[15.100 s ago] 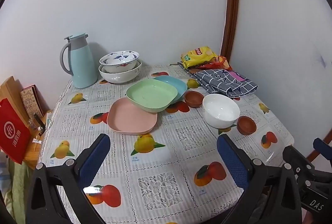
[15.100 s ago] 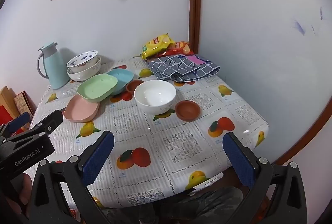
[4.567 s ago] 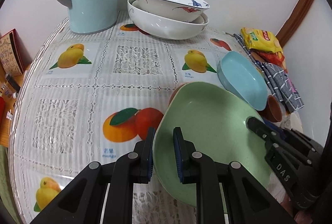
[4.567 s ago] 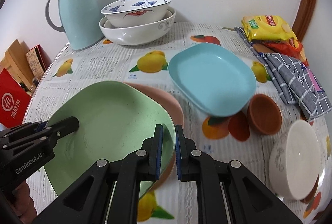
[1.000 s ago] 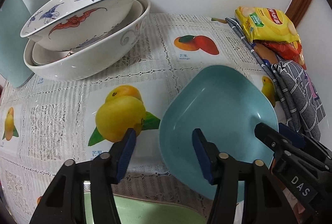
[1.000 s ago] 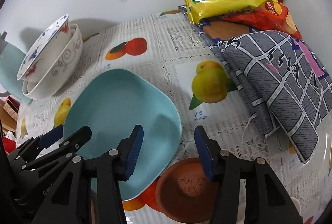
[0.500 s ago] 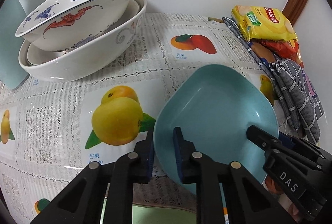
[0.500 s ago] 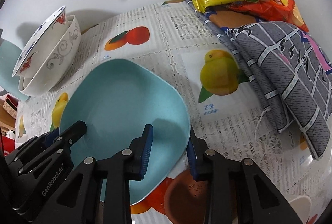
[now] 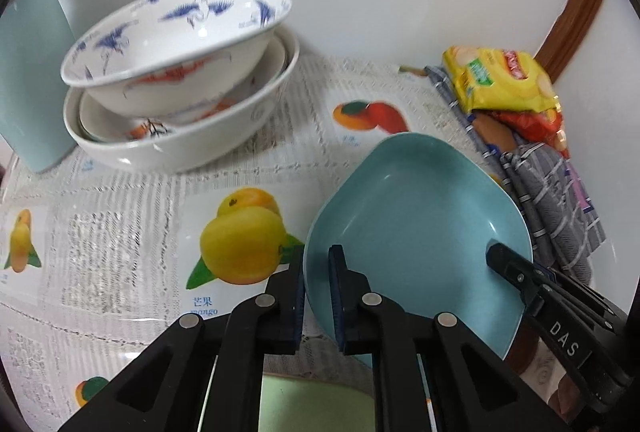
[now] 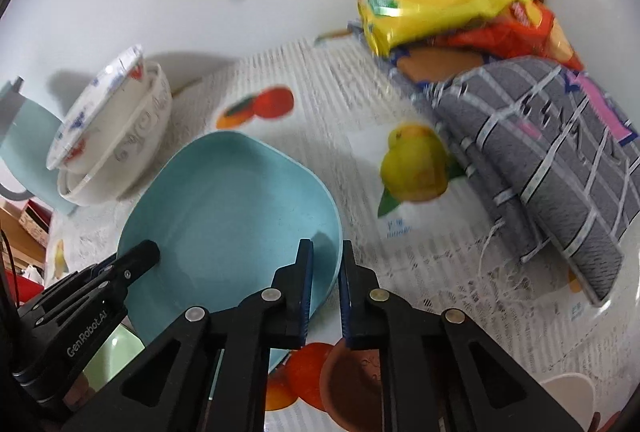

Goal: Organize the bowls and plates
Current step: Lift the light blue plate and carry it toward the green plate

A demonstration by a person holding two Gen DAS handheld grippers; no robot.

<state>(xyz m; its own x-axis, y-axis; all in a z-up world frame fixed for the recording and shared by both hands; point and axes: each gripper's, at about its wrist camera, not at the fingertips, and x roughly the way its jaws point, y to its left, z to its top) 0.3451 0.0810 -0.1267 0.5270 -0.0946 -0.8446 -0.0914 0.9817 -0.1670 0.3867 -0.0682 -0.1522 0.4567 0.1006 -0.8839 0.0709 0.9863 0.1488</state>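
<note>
Blue plate (image 9: 420,224) pinched at two opposite rims: left tool (image 9: 316,292) clamped on the near-left edge, right tool (image 10: 323,284) clamped on the near-right edge, one finger inside the well and one outside on each. Tilted, far rim up, near rim low between both tools; looks lifted off the surface (image 9: 132,244), though contact at the low edge can't be ruled out from these views. Key relation for the next move: green plate (image 9: 316,408) sits directly below and behind the left tool's fingers, i.e. back toward the operator, also visible low-left of the right tool (image 10: 108,360). Likely target for stacking, so travel is probably back and down, not forward. Both tools equally close to it; load shared, so both need to move together or the plate twists in the pads. Plate itself: rounded-square, shallow, raised lip, matte light blue, empty, looks like light plastic; thin rim, grip depth small. Ahead-left of the tools: stacked bowls (image 9: 180,88), blue-patterned one nested crooked in a larger white one, beside a pale blue jug (image 9: 28,80). Ahead-right: snack bags (image 10: 448,0) on a grey checked cloth (image 10: 540,152). Brown saucer (image 10: 352,384) right under the right tool, just beside the plate's low edge; risk of clipping it on the pull-back. White bowl (image 10: 568,396) barely in view at lower right.
</note>
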